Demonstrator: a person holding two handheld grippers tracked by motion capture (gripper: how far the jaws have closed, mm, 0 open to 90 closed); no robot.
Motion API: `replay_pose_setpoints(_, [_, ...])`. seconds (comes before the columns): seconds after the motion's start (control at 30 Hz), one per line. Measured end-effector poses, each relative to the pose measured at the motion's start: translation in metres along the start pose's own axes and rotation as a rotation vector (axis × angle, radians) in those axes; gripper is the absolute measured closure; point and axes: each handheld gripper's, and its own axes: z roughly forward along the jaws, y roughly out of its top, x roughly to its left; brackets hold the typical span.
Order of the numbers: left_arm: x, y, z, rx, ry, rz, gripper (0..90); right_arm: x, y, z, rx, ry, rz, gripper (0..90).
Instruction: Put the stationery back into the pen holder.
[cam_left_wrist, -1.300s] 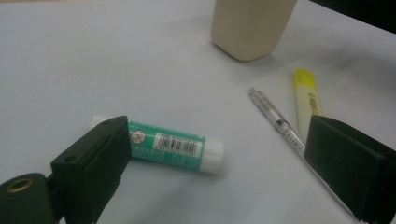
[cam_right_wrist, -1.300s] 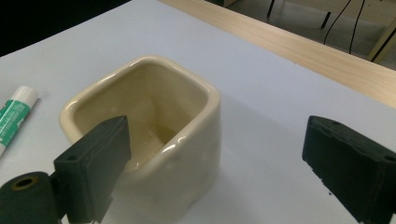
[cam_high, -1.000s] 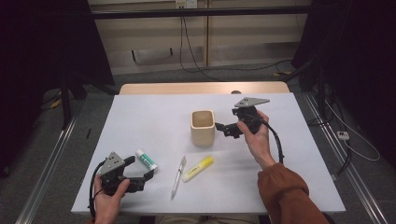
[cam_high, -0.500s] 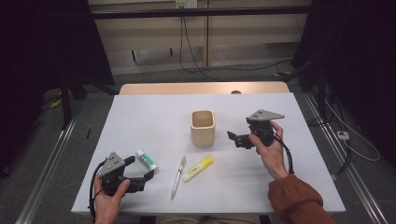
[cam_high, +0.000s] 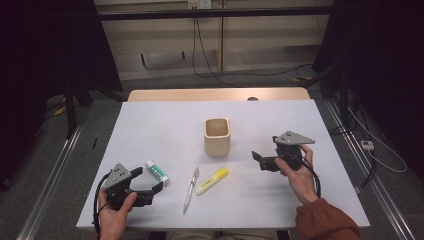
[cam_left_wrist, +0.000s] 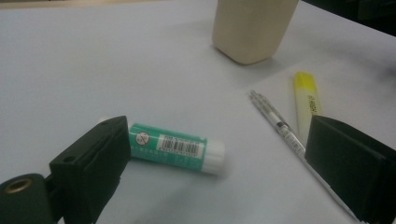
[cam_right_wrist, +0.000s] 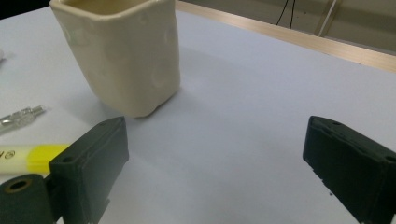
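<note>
Both wide open: left gripper (cam_high: 156, 188) near the table's (cam_high: 150, 130) front-left corner, beside the glue stick (cam_left_wrist: 175, 148); right gripper (cam_high: 258, 160) faced the ceramic cup (cam_right_wrist: 123, 51).

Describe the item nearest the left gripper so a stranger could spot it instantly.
On the white table, look at the near-left corner, just ahead of the left gripper. The glue stick lies there flat: a short green tube with a white cap, stubbier than the pen beside it.

Left gripper (cam_left_wrist: 219, 154) wide open over the glue stick (cam_left_wrist: 175, 148)

Green tube lying flat, just beside the left jaw — pen (cam_left_wrist: 280, 128) and yellow highlighter (cam_left_wrist: 308, 105) to the right, cream cup (cam_left_wrist: 252, 28) standing far.
</note>
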Motion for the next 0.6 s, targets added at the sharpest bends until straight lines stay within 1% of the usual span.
replay_pose_setpoints(0.1, [0.000,0.002,-0.002,0.007,0.015,0.022,6.3,-0.002,-0.006,-0.008,-0.018,-0.007,0.009,7.0])
replay_pose_setpoints(0.2, [0.001,0.004,-0.004,0.011,0.006,0.021,6.4,-0.004,-0.015,-0.017,-0.040,-0.023,0.012,7.0])
replay_pose_setpoints(0.23, [0.002,0.005,-0.004,0.016,0.004,0.027,6.4,-0.004,-0.018,-0.020,-0.044,-0.024,0.018,7.0])
replay_pose_setpoints(0.3, [0.004,0.007,-0.006,0.011,-0.005,0.026,6.5,-0.005,-0.025,-0.025,-0.043,-0.027,0.018,7.0])
replay_pose_setpoints(0.33, [0.005,0.009,-0.007,0.015,-0.014,0.030,7.0,-0.005,-0.027,-0.027,-0.044,-0.029,0.020,6.9])
replay_pose_setpoints(0.43, [0.010,0.013,-0.009,0.041,-0.083,0.018,7.3,-0.006,-0.035,-0.033,-0.048,-0.030,0.035,7.0])
replay_pose_setpoints(0.47, [0.011,0.014,-0.010,0.040,-0.088,0.013,7.3,-0.007,-0.037,-0.034,-0.045,-0.026,0.040,7.0])
replay_pose_setpoints(0.5, [0.013,0.016,-0.012,0.051,-0.096,0.025,7.3,-0.008,-0.039,-0.036,-0.039,-0.026,0.045,7.0])
replay_pose_setpoints(0.53, [0.015,0.017,-0.015,0.054,-0.102,0.023,7.4,-0.009,-0.041,-0.037,-0.036,-0.036,0.038,7.0])
replay_pose_setpoints(0.57, [0.019,0.018,-0.018,0.053,-0.098,0.027,7.8,-0.010,-0.043,-0.039,-0.036,-0.041,0.039,7.0])
replay_pose_setpoints(0.6, [0.022,0.019,-0.020,0.060,-0.101,0.029,8.5,-0.010,-0.044,-0.040,-0.040,-0.035,0.048,7.0])
